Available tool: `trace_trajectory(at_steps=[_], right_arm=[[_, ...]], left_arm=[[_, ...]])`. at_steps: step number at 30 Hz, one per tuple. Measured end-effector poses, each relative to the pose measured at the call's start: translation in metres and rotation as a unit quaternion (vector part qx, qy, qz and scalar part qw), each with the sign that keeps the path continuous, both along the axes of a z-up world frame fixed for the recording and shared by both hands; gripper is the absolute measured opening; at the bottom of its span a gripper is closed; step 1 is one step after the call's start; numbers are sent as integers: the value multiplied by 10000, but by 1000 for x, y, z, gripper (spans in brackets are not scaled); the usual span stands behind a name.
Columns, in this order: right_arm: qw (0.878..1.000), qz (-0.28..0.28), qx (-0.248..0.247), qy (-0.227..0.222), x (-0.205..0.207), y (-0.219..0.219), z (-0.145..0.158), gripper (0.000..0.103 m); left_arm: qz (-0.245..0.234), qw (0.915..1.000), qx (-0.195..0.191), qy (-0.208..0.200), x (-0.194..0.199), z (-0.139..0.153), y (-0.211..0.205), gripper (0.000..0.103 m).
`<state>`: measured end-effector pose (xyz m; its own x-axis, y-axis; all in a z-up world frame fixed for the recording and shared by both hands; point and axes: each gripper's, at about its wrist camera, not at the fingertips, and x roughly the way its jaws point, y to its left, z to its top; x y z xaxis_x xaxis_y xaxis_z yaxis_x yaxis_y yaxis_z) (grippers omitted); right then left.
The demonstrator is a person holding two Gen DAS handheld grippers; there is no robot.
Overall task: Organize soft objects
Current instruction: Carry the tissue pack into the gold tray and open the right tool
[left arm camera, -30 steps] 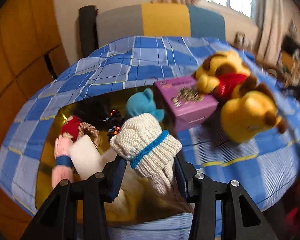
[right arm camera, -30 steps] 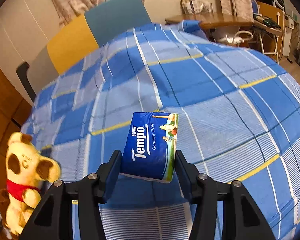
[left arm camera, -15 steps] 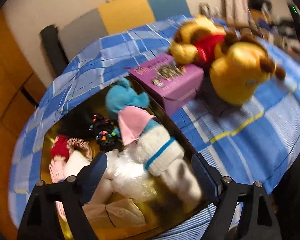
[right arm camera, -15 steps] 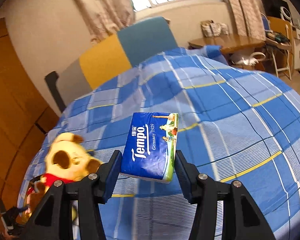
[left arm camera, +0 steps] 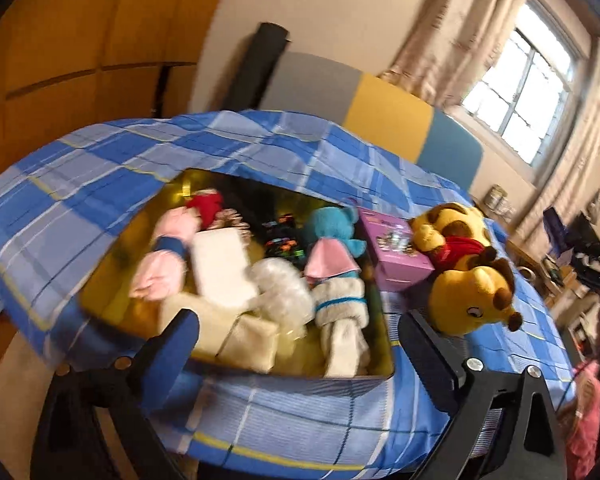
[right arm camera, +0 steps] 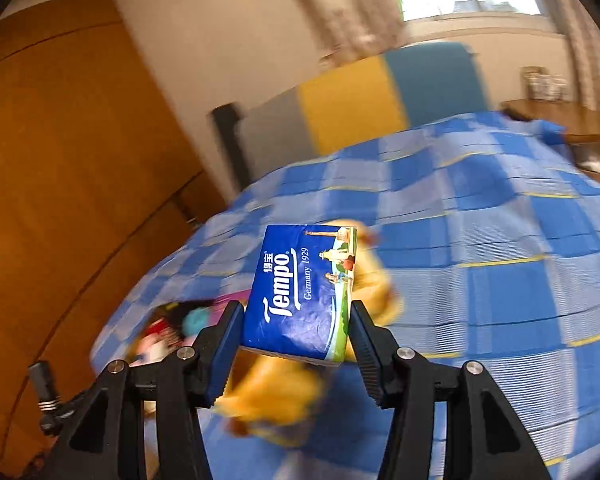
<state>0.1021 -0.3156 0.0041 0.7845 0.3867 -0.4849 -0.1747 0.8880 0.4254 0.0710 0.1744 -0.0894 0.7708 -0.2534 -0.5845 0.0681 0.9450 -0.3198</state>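
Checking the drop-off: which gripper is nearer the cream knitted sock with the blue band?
Left. The left gripper hangs open right over the sock in the gold tray; the right gripper, gripping the tissue pack, is farther back.

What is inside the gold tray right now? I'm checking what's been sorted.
In the gold tray: a cream knitted sock, pink glove, teal plush, red item, white pack and fluffy white bundle. Whatever lies beneath them is covered.
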Motion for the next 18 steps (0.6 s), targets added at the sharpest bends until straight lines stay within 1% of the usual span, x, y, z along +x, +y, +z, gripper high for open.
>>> trace_trajectory(at_steps=[1, 3, 4, 5, 7, 8, 9, 11, 14, 15, 18], right_arm=[[9998, 217, -29, -11, 0, 18, 1, 54], [9975, 685, -181, -41, 2, 62, 4, 54], [9963, 834, -201, -39, 3, 76, 4, 54], [9939, 1082, -206, 27, 6, 100, 3, 54], [9907, 1331, -218, 156, 11, 132, 0, 54], [9875, 1537, -257, 231, 16, 156, -3, 54], [9859, 1628, -283, 261, 18, 168, -7, 54], [9794, 1940, -349, 435, 30, 209, -18, 54], [9721, 2208, -461, 649, 44, 254, -35, 54], [9702, 2244, -524, 752, 49, 267, -42, 54], [9654, 2306, -704, 998, 73, 303, -65, 54]], left_arm=[[72, 10000, 55, 15, -1, -2, 2, 102], [329, 9990, 294, 56, -10, -3, 3, 102], [410, 9985, 362, 60, -13, -4, 4, 103], [523, 9977, 436, 61, -16, -5, 5, 103], [604, 9971, 467, 62, -22, -7, 8, 103], [618, 9970, 455, 85, -23, -9, 9, 103], [647, 9969, 442, 121, -24, -10, 11, 103], [739, 9961, 443, 170, -29, -12, 14, 103], [901, 9939, 603, 209, -31, -13, 16, 103], [985, 9925, 691, 224, -32, -13, 16, 103], [1090, 9907, 787, 196, -35, -13, 19, 103]])
